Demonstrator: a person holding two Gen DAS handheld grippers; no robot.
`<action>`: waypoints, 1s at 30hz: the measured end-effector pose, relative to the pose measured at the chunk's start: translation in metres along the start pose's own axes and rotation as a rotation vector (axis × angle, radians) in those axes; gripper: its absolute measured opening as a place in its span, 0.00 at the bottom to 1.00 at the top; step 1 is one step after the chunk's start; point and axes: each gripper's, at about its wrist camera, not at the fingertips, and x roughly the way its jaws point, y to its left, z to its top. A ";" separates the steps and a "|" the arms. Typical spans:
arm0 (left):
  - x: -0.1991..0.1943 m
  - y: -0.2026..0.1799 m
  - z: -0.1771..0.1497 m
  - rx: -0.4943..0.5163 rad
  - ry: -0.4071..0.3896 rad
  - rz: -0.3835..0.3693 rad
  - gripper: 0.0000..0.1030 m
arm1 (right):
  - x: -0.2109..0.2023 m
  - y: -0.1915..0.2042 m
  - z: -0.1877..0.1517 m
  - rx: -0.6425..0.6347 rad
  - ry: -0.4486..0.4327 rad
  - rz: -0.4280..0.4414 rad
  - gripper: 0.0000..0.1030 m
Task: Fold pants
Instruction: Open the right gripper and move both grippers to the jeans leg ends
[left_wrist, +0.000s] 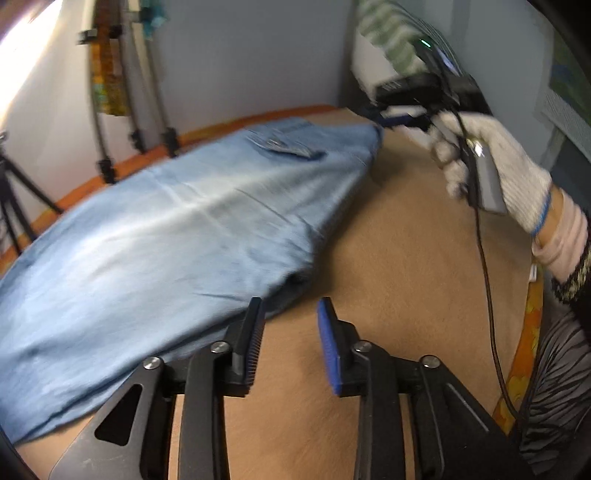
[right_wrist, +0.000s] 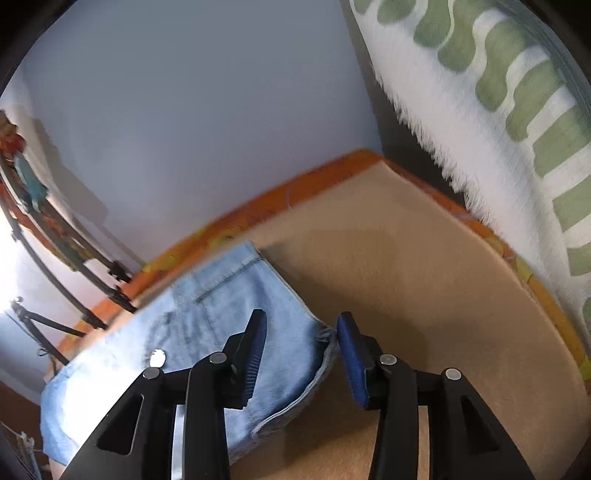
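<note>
Light blue denim pants (left_wrist: 166, 229) lie folded lengthwise on a tan table (left_wrist: 406, 258). My left gripper (left_wrist: 290, 314) is open and empty, its left finger at the near edge of the pants. In the left wrist view, a gloved hand holds my right gripper (left_wrist: 384, 118) at the far end of the pants. In the right wrist view, my right gripper (right_wrist: 301, 332) is open, straddling the frayed edge of the pants (right_wrist: 221, 325), holding nothing.
The table has an orange rim (right_wrist: 314, 177) against a pale wall. A green-and-white fringed cloth (right_wrist: 498, 129) hangs at the right. Tripod legs (left_wrist: 22, 206) and black stands (left_wrist: 140, 122) stand behind the far-left edge. A cable (left_wrist: 487, 277) hangs from the right gripper.
</note>
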 end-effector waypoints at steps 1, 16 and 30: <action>-0.008 0.006 0.001 -0.017 -0.017 0.015 0.30 | -0.005 0.003 0.000 -0.013 -0.006 0.008 0.45; -0.103 0.157 -0.073 -0.331 -0.063 0.312 0.31 | -0.051 0.157 -0.081 -0.489 0.116 0.319 0.48; -0.207 0.303 -0.179 -0.788 -0.139 0.457 0.57 | -0.042 0.299 -0.165 -0.737 0.234 0.462 0.48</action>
